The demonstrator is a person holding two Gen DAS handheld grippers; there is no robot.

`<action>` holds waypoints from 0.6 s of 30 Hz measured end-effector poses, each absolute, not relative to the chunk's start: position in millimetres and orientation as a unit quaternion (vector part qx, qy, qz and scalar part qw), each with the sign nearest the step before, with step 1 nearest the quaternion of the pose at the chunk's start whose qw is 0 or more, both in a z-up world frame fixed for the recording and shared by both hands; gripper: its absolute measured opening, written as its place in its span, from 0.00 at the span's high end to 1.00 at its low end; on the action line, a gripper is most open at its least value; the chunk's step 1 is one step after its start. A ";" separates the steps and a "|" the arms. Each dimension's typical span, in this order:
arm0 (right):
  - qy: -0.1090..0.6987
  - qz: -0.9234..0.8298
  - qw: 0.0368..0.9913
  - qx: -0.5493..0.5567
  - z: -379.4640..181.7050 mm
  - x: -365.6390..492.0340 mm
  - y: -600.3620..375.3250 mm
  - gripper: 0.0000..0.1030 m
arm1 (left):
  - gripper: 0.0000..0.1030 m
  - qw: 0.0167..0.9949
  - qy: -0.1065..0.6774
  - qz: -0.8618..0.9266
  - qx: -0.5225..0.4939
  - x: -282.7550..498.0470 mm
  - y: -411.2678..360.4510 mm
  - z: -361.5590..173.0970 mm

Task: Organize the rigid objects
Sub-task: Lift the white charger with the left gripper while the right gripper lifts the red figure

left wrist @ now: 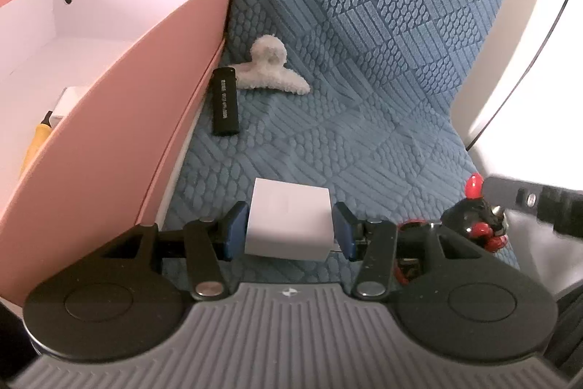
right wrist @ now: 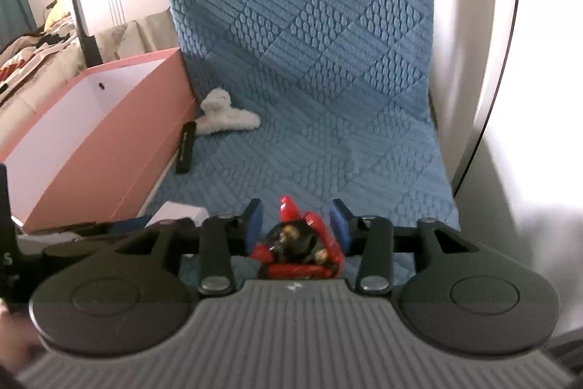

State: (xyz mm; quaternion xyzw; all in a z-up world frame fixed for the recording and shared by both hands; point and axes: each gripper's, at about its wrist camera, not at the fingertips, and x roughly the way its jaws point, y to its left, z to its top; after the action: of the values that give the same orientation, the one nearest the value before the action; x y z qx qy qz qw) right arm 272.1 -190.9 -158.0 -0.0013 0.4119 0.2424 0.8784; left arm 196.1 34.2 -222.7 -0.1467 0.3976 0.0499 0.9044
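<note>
My left gripper (left wrist: 289,230) is shut on a white cube-shaped box (left wrist: 288,221), its blue pads pressed against both sides, just above the blue quilted cloth. My right gripper (right wrist: 296,226) is shut on a red and black toy figure (right wrist: 298,243), which also shows at the right in the left wrist view (left wrist: 477,217). A pink open box (left wrist: 120,104) stands at the left; inside it lie a white box (left wrist: 67,101) and a yellow-handled tool (left wrist: 36,141). A black lighter (left wrist: 225,101) and a white fluffy hair claw (left wrist: 269,66) lie beside the pink box.
The blue quilted cloth (left wrist: 364,79) covers the surface and rises up behind. A white wall with a thin black curved rim (right wrist: 492,97) borders the right side. Bedding and clothes (right wrist: 32,39) lie beyond the pink box (right wrist: 109,141) at the left.
</note>
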 end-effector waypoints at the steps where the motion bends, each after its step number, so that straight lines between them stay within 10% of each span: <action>1: 0.419 0.238 0.876 0.011 -159.7 272.3 -192.8 0.32 | 0.45 0.904 0.397 0.050 -0.147 196.0 34.5 -222.5; 4: 0.437 0.237 0.867 0.037 -165.0 273.0 -195.9 0.20 | 0.45 0.905 0.396 0.050 -0.148 195.6 34.8 -222.1; 18: 0.513 0.198 0.832 0.074 -209.0 289.7 -194.4 0.28 | 0.45 0.902 0.399 0.047 -0.159 197.2 38.5 -223.7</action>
State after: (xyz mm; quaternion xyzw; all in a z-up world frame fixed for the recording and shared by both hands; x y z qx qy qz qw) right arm 289.7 -194.4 -209.0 0.0739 0.5125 0.1981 0.8322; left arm 197.2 38.5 -223.7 -0.1587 0.3993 0.0473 0.9017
